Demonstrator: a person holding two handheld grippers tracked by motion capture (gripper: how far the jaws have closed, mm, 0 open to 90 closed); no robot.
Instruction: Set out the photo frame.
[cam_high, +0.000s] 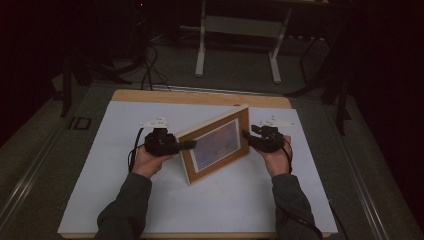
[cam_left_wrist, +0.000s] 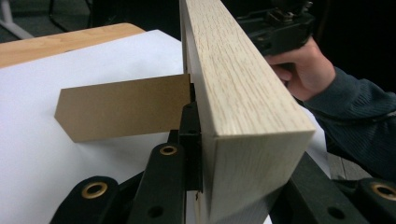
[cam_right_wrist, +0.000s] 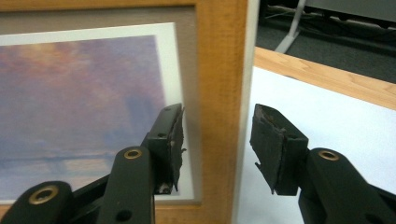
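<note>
The picture frame (cam_high: 216, 144) stands upright on the white sheet (cam_high: 125, 200) in the middle of the desk (cam_high: 150, 96), angled so its print faces me, with its brown cardboard prop (cam_left_wrist: 123, 112) folded out behind it. I judge it stiff and fairly light, pale wood with a glazed front, so it should not flex, but the glass makes it fragile and the smooth wood edge could slip if pinched weakly; the safest hold is on the wooden side rails, never on the pane or the thin prop. My left hand-held gripper (cam_high: 186, 145) is clenched on the near end of the frame: in the left gripper view the wooden rail (cam_left_wrist: 247, 107) sits tight between its jaws. My right hand-held gripper (cam_right_wrist: 217, 149) straddles the opposite rail (cam_right_wrist: 219, 93), but it is released: one pad (cam_right_wrist: 175, 140) sits in front of the glass and the other (cam_right_wrist: 273, 149) stands clear of the outer edge with a gap showing, so nothing is pressed there. No containers are on the desk. Beyond it I see a dark floor (cam_high: 240, 75) and the legs of a white stand (cam_high: 201, 55).
</note>
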